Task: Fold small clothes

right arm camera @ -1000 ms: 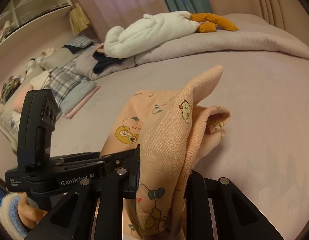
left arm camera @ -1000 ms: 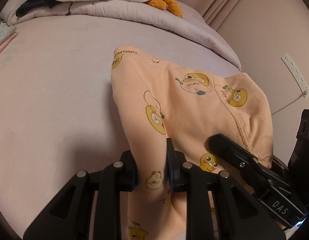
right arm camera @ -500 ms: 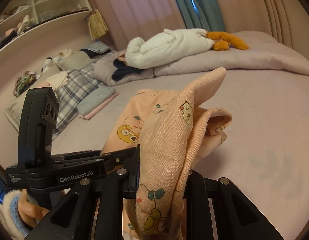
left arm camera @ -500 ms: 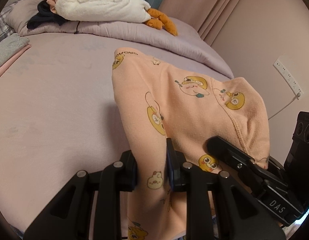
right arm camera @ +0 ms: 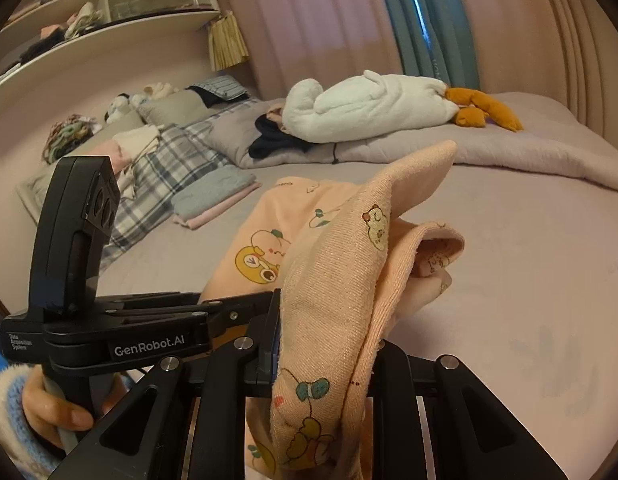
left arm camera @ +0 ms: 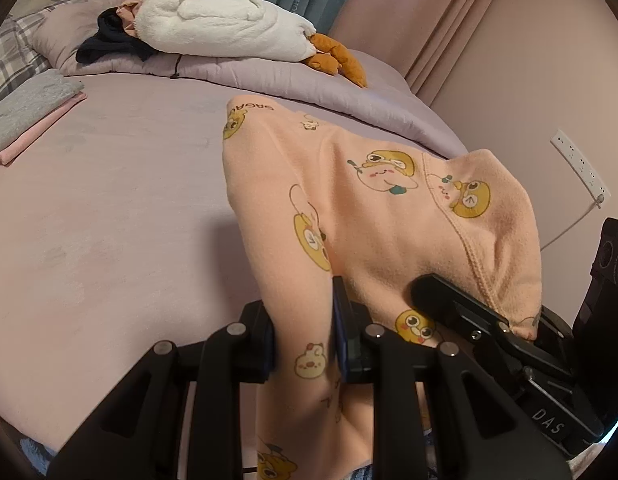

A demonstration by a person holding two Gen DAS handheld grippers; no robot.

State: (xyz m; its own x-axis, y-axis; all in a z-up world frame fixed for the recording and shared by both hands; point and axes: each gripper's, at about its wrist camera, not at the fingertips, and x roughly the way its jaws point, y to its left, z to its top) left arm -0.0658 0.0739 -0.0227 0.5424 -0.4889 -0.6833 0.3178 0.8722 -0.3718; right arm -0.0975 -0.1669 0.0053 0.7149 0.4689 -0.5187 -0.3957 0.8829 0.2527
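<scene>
A small peach garment (left arm camera: pixel 369 216) printed with yellow cartoon animals hangs lifted above the lilac bed (left arm camera: pixel 109 208). My left gripper (left arm camera: pixel 305 344) is shut on its near edge, cloth bunched between the fingers. My right gripper (right arm camera: pixel 325 344) is shut on another bunched edge of the same garment (right arm camera: pixel 341 280), which drapes over its fingers. The right gripper also shows in the left wrist view (left arm camera: pixel 489 328), close on the right. The left gripper shows in the right wrist view (right arm camera: pixel 121 320), close on the left, held by a hand.
A white plush goose (left arm camera: pixel 225 24) with orange feet lies on a quilt at the bed's far side. Folded grey and pink clothes (left arm camera: pixel 29 112) sit at the left. Plaid pillows (right arm camera: pixel 161 168), shelves (right arm camera: pixel 89 8) and curtains stand beyond. A wall socket (left arm camera: pixel 581 168) is at the right.
Both grippers have risen and tilted up with the garment still held; more of the bed's far side, plush and curtains shows. The grips have not changed.
</scene>
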